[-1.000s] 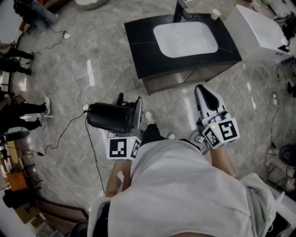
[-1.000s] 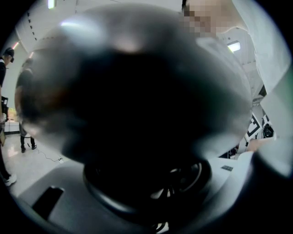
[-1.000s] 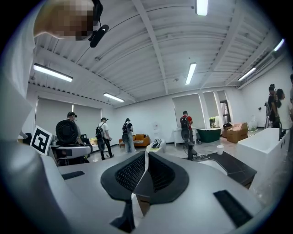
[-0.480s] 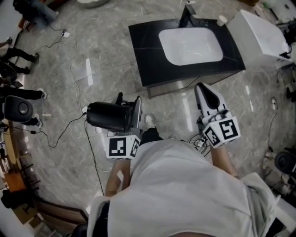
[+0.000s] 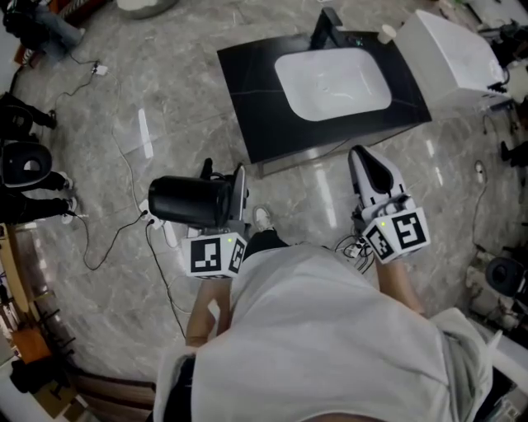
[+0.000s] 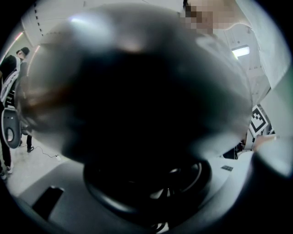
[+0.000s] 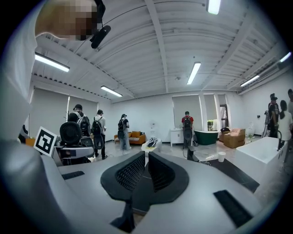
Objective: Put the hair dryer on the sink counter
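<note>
I am looking down at a grey marble floor [image 5: 165, 99], and the biggest thing on it is the black sink worktop [image 5: 247, 91], which I take as my landmark. A white tub [image 5: 452, 51] stands just beside the worktop's right end. A white basin [image 5: 332, 82] is sunk into the worktop, towards its right half.

The hair dryer [image 5: 188, 202] is not on the worktop. It is off the worktop's near left corner, over the floor, and it lies level with its black barrel pointing away to the left. My left claw [image 5: 223, 177] has it clamped, with the jaws standing wide around the body. In the left gripper view the dark barrel [image 6: 137, 114] fills nearly the whole picture.

My right claw [image 5: 369, 165] hangs just short of the worktop's near edge, below the basin, and points towards it. In the right gripper view this claw [image 7: 145, 157] has its ribbed jaws drawn together to a thin slit, and nothing is between them.

A dark tap [image 5: 326, 25] stands at the worktop's far edge behind the basin. A small paper cup [image 5: 386, 33] sits at the far right corner.
</note>
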Motion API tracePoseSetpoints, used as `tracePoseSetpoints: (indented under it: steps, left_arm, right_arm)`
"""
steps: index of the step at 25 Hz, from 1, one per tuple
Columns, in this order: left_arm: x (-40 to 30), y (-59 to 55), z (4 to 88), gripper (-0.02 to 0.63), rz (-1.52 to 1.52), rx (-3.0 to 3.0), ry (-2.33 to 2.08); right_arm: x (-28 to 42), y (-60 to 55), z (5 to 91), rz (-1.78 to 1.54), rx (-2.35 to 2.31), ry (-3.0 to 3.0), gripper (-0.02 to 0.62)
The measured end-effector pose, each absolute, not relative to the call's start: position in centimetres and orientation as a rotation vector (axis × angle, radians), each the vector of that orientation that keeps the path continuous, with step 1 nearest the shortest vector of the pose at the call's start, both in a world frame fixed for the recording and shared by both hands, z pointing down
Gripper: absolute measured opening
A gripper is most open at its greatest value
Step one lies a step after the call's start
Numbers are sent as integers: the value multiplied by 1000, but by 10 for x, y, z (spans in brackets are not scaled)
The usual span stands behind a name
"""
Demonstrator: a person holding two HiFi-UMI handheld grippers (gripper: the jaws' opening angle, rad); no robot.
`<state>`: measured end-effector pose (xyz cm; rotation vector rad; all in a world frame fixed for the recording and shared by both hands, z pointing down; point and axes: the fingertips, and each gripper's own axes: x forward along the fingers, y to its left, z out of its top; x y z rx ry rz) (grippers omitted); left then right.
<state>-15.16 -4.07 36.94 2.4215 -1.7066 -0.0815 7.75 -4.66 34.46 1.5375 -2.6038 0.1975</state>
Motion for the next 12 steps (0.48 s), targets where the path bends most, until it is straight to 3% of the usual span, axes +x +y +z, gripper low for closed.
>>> tracePoseSetpoints:
  steps: [12]
  left_arm:
    - [-172, -62, 373, 238, -149, 2410, -1644]
  right_arm:
    - [49, -60, 344, 184, 1550, -2565, 46]
